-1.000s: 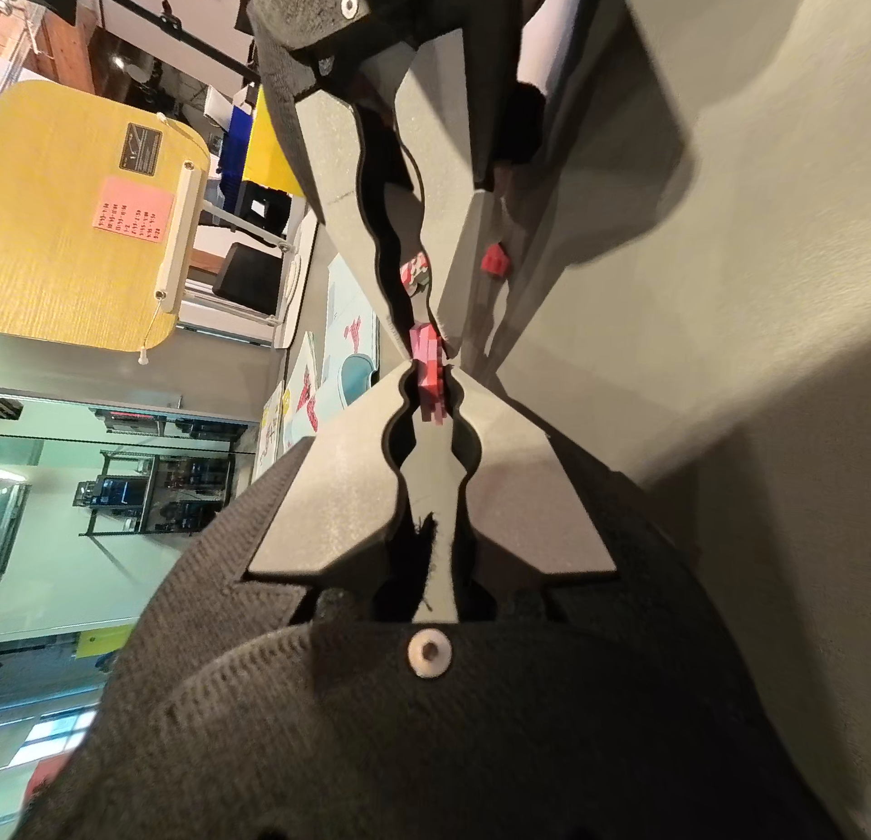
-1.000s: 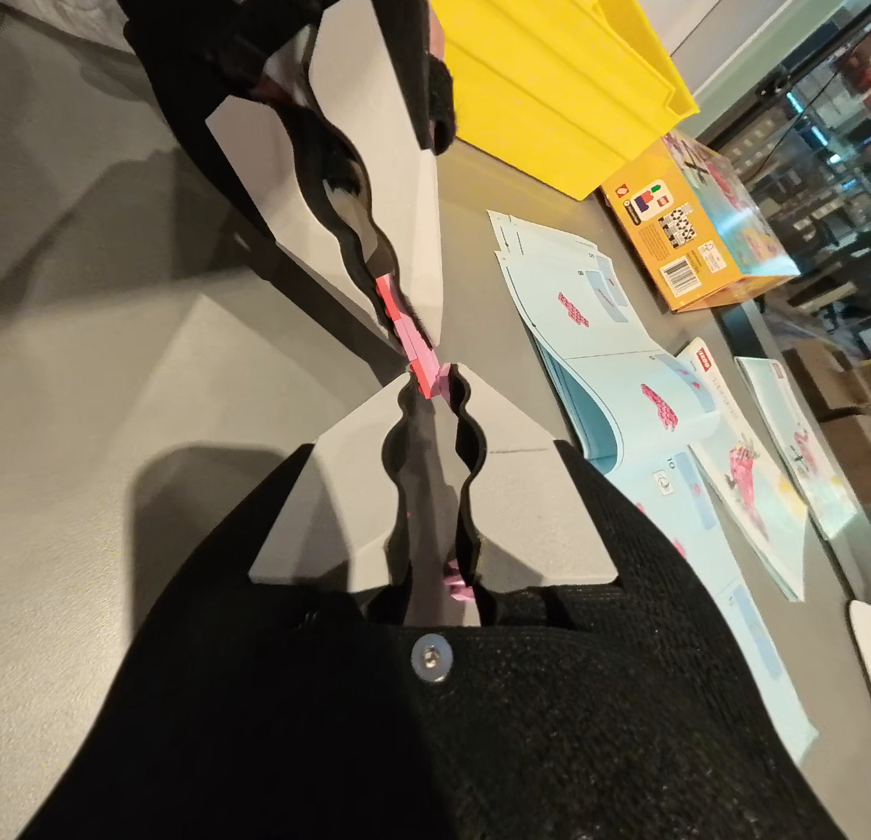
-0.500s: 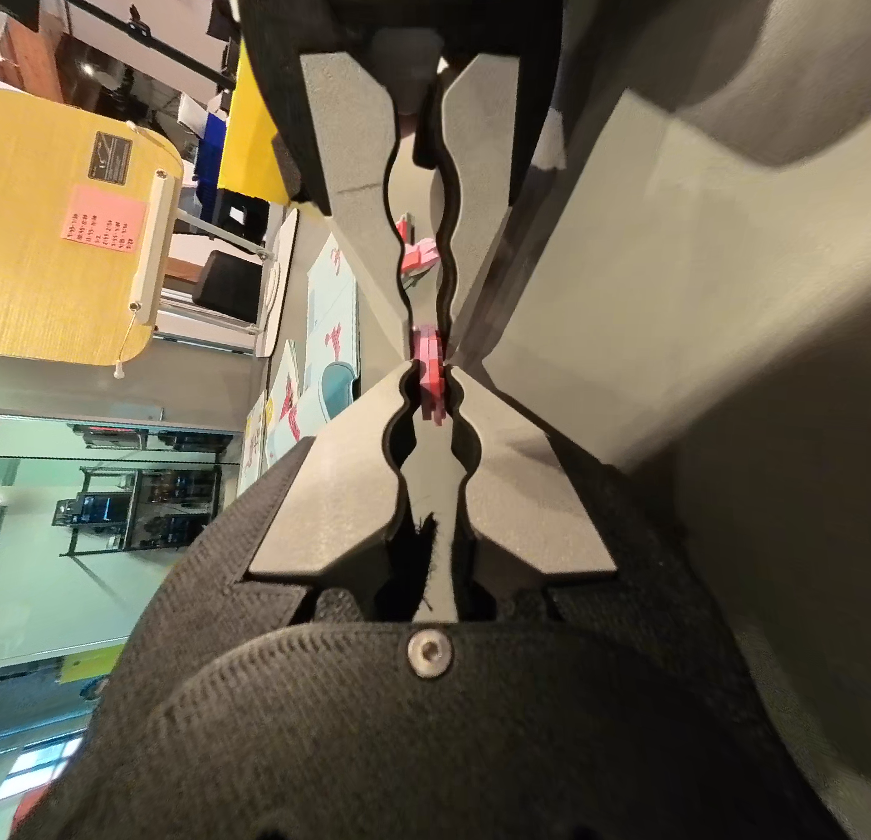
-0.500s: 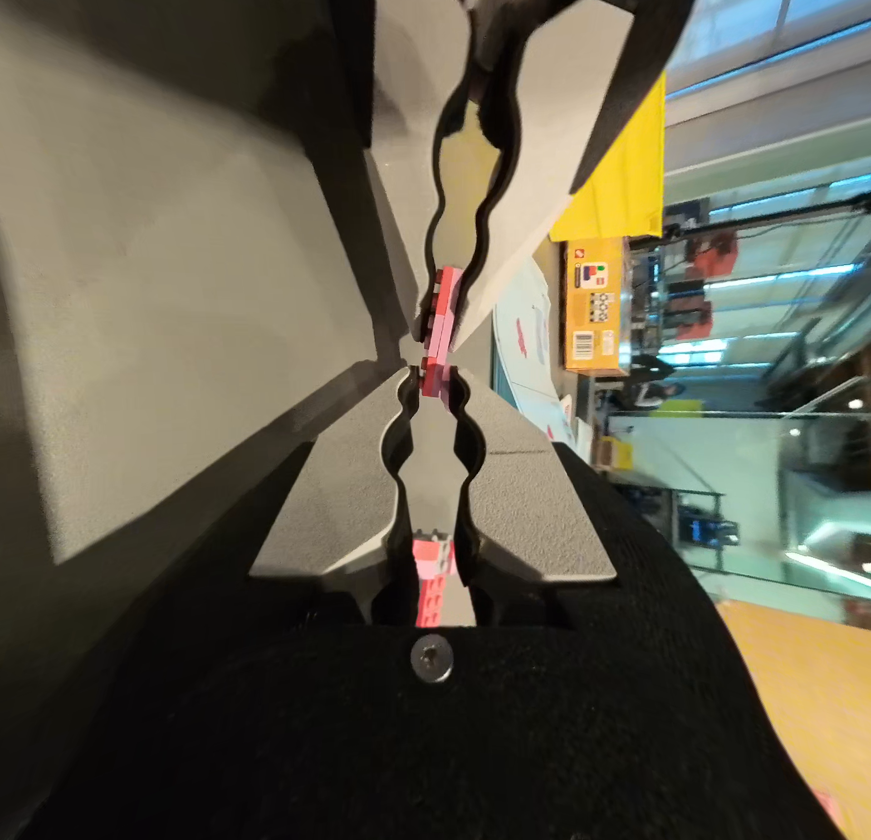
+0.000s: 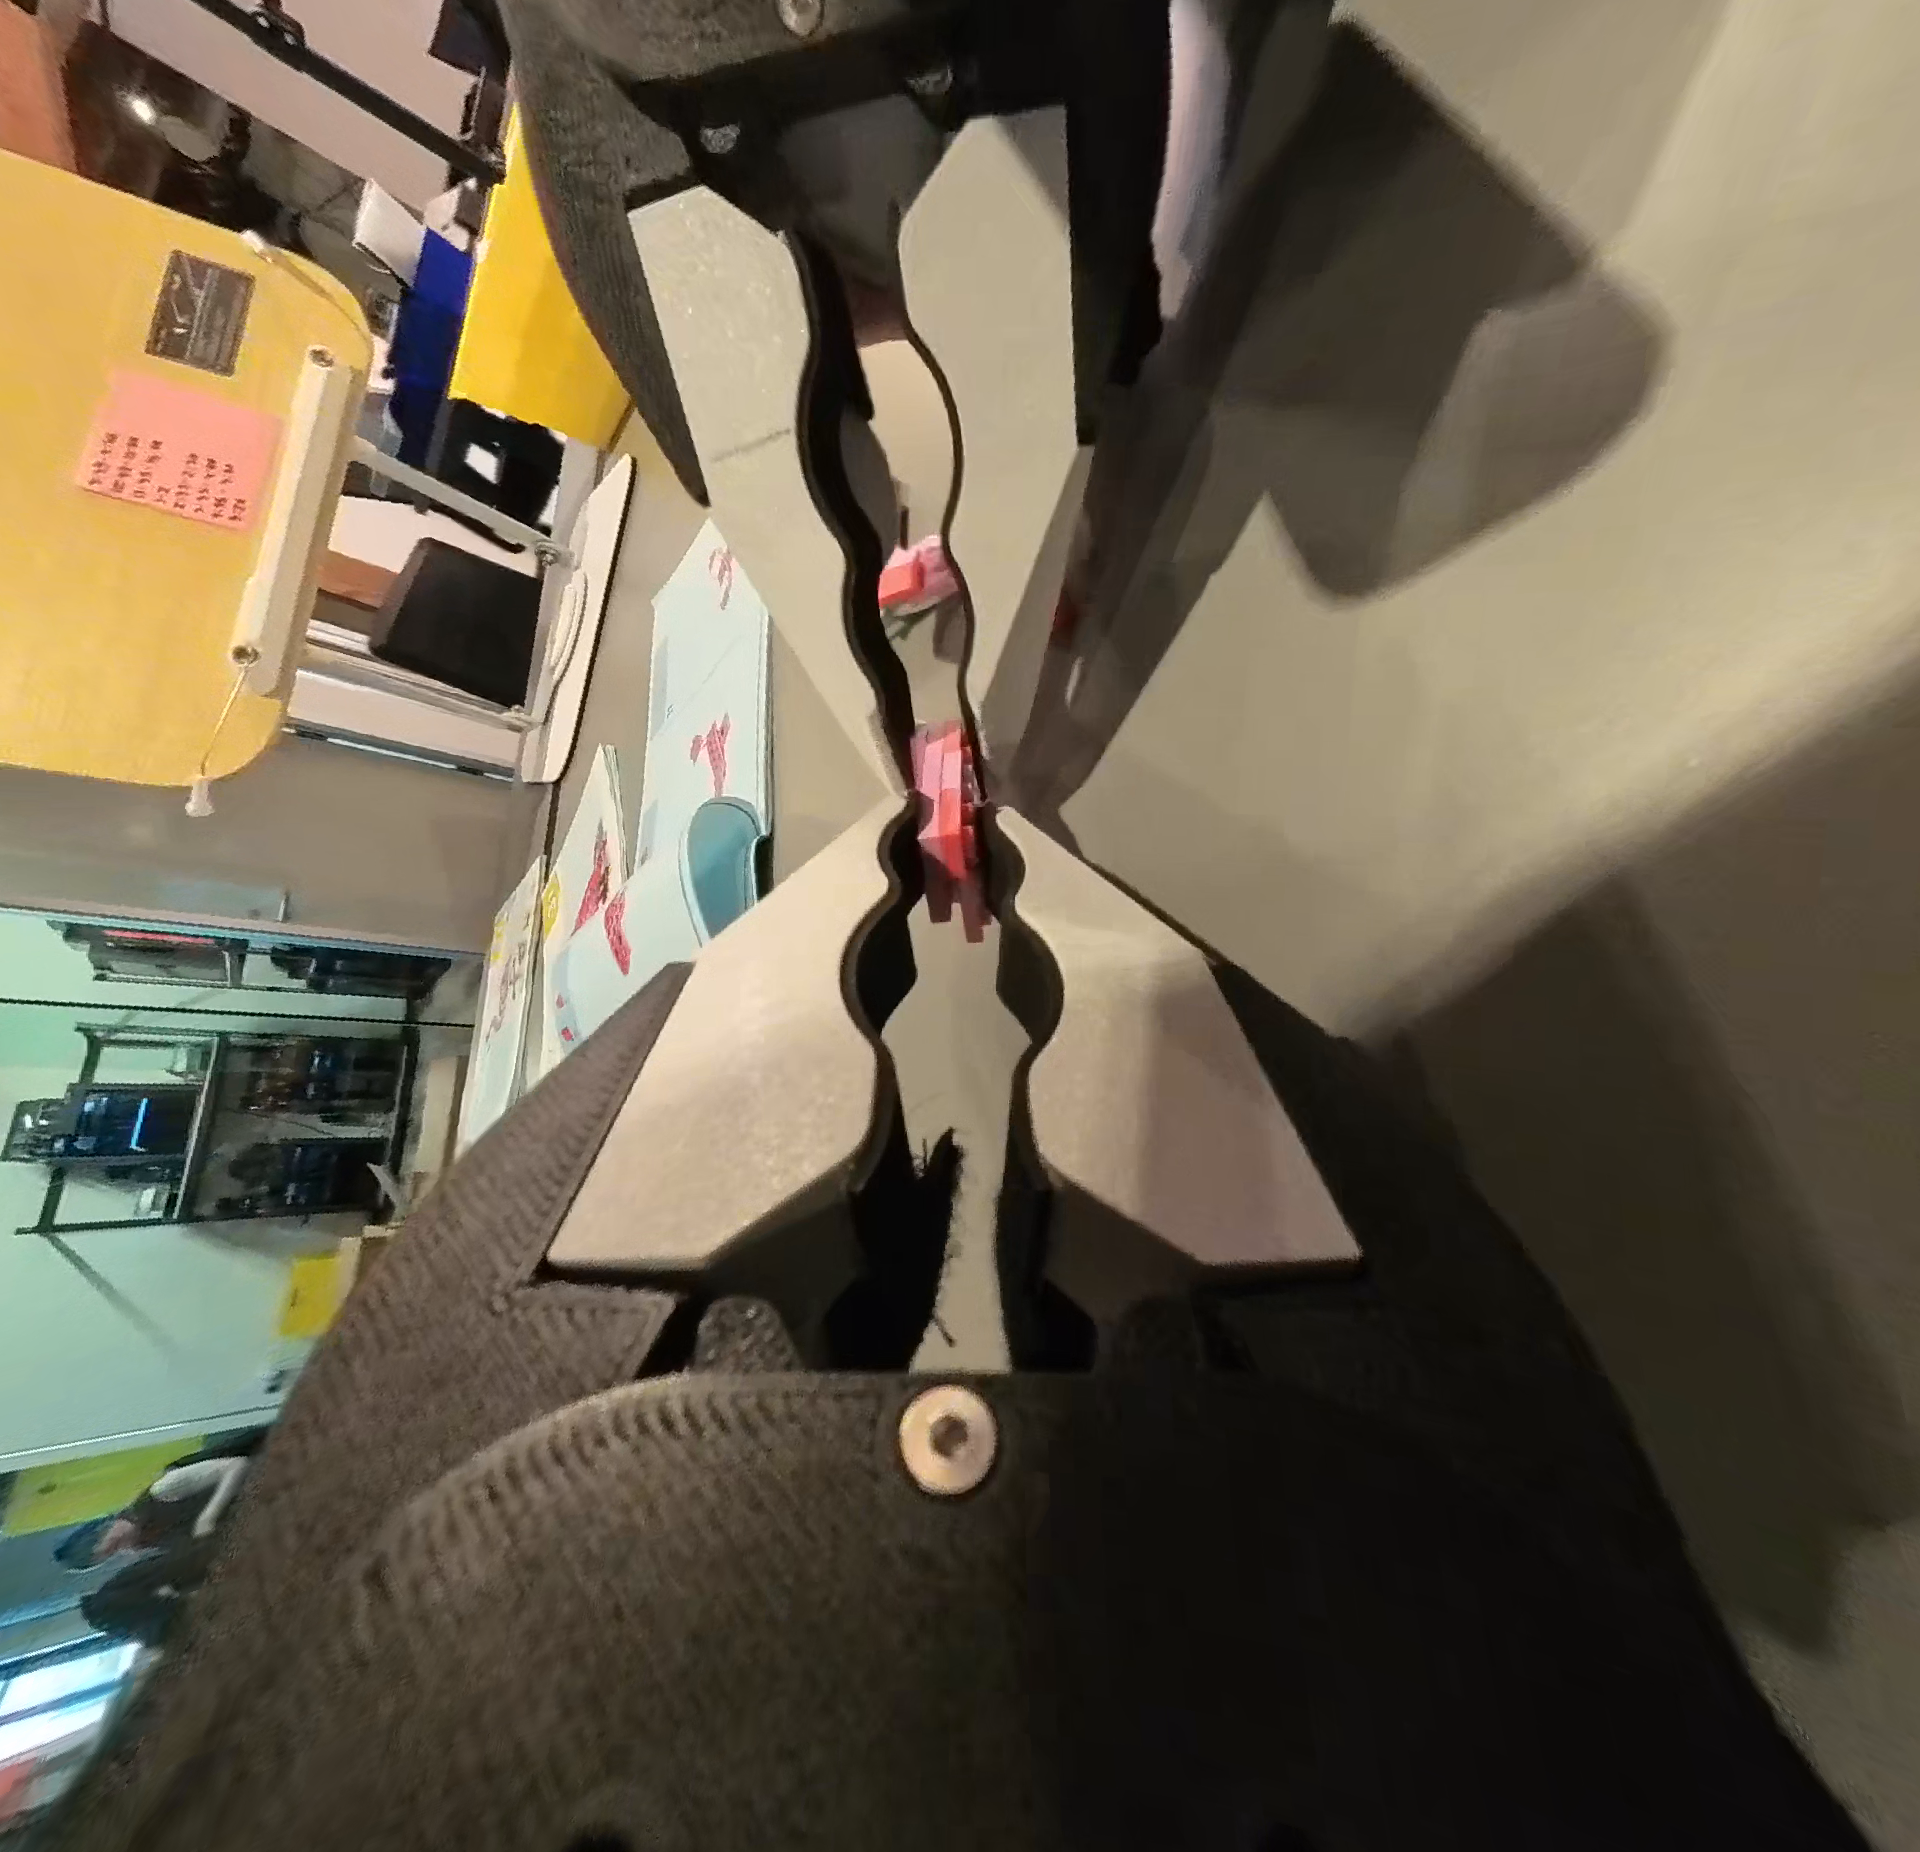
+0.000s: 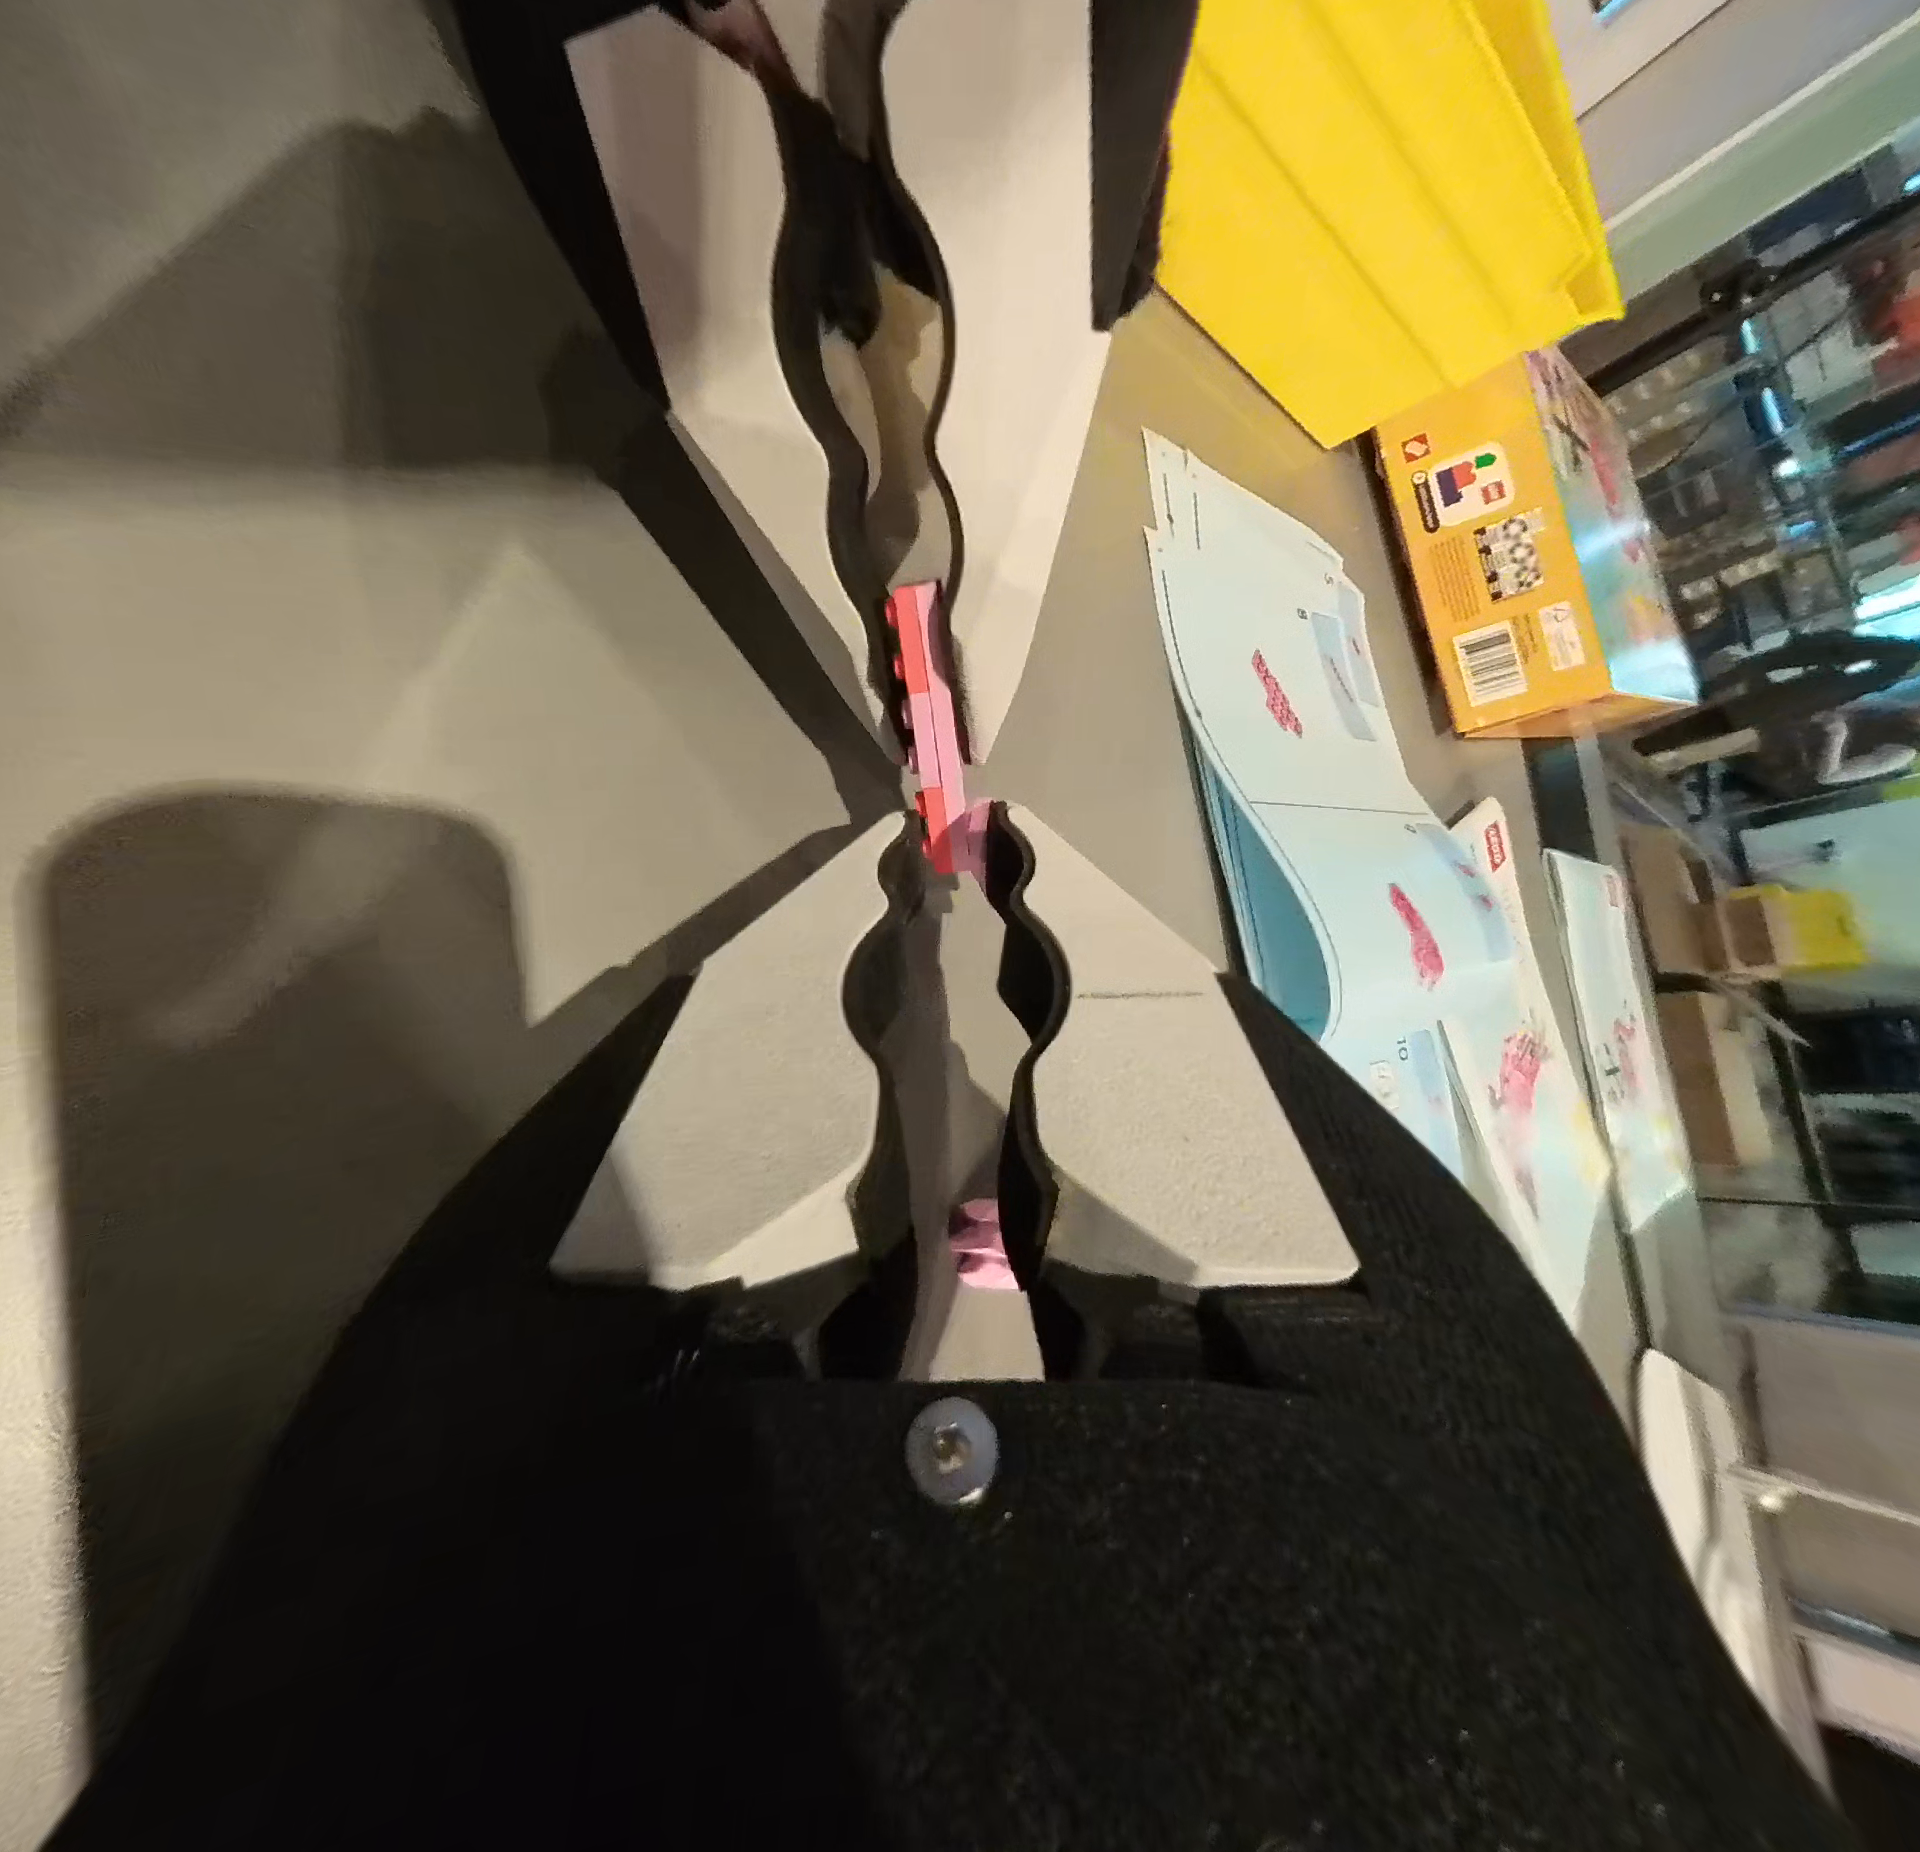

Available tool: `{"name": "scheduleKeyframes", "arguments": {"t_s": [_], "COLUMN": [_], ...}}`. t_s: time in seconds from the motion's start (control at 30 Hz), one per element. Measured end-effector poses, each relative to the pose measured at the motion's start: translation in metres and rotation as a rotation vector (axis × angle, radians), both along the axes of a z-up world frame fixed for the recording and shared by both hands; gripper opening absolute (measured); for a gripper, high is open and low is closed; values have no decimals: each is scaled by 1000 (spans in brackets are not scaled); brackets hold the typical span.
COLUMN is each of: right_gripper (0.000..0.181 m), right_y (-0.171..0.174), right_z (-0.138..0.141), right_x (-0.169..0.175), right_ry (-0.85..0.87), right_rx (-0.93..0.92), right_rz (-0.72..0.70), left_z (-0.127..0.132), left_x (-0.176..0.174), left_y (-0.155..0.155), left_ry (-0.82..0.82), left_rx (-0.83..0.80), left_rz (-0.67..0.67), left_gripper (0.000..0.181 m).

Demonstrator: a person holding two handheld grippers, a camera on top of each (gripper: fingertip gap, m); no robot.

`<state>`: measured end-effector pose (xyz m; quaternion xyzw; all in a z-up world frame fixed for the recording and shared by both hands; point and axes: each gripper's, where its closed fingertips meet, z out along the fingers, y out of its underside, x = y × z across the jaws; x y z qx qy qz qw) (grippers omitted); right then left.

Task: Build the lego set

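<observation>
Gripping pink lego assembly (image 5: 948, 831) tip-to-tip.
Left gripper (image 5: 951, 815) and right gripper (image 6: 951, 826) both clenched on it, facing each other above table (image 6: 312, 659).

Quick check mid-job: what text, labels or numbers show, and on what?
I don't quote writing; its carriers:
orange box: logos, barcode, small print.
instruction booklets: step numbers, tiny.
pink note on yellow board: blurred rows.
dark plaque: unreadable.

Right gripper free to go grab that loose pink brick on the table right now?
Probably not. The right gripper is shut on the pink lego assembly, which the left gripper also clamps. The loose pink brick lies beyond on the table; it must let go first.
</observation>
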<state>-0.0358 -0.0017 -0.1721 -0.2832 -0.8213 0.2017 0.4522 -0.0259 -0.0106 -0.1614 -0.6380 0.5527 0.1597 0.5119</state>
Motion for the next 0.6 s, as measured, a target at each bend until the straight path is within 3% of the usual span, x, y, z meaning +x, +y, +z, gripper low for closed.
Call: {"name": "scheduleKeyframes", "arguments": {"t_s": [0.23,0.53,0.57,0.6], "right_gripper": [10,10,15,33], "right_y": [0,3,3,3], "right_z": [-7,0,3,4], "right_x": [1,-6,-7,-8], "right_ry": [14,68,84,88], "right_rx": [315,162,144,122], "right_rz": [53,-20,-23,-27], "left_z": [-7,-1,1,5], "left_x": [1,-5,-7,-9], "left_y": [-1,3,5,7], "left_ry": [125,74,62,50], "left_rx": [39,49,59,78], "left_rz": [-14,10,23,36], "left_gripper": [7,7,7,7]}}
